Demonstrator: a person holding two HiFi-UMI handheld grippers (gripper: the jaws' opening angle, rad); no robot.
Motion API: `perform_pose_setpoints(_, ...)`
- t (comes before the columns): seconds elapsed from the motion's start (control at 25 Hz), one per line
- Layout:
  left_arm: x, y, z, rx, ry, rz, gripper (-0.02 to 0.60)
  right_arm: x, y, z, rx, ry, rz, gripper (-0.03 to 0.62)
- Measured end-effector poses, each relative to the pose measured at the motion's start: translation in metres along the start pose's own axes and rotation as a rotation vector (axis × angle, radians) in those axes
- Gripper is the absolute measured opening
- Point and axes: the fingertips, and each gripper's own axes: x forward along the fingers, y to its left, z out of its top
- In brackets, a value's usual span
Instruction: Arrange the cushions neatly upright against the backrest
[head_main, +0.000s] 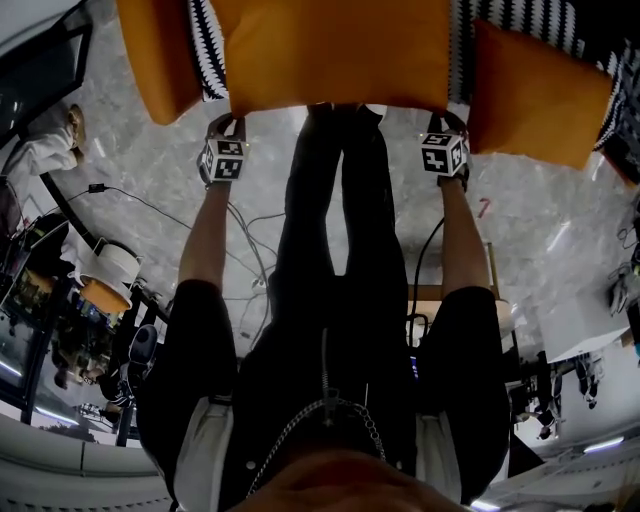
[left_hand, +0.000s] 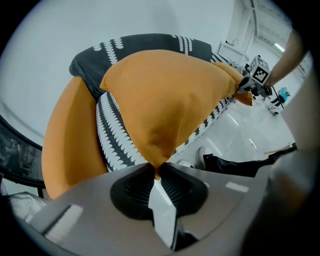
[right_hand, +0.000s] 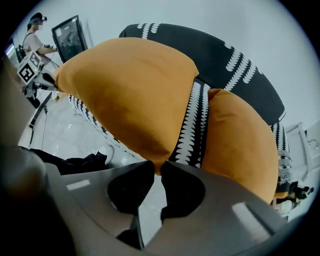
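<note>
Both near corners of the middle cushion (head_main: 335, 50) are clamped, one by the left gripper (head_main: 226, 120), one by the right gripper (head_main: 447, 120); the backrest (right_hand: 240, 55) lies straight beyond the cushion.

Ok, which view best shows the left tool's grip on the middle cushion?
The left gripper view: the left tool is shut on the middle cushion's corner, close up. The head view shows it only from above, at the cushion's edge; the right gripper view shows it small, far off.
</note>
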Motion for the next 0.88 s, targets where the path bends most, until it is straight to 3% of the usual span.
perform_pose_setpoints(0.4,-0.060,0.016,0.053,-0.068,-0.049,0.037,0.043,-0.063,-0.027,0.044,0.008,-0.071,0.005,0.040)
perform_pose_setpoints(0.56,-0.090,0.034,0.078,-0.138,-0.036,0.045,0.043,-0.098,-0.037,0.079,-0.030,-0.100,0.019,0.038)
perform_pose_setpoints(0.88,-0.121,0.073,0.139,-0.154,-0.054,0.084,0.041,-0.142,-0.067,0.144,-0.042,-0.136,0.057,0.038)
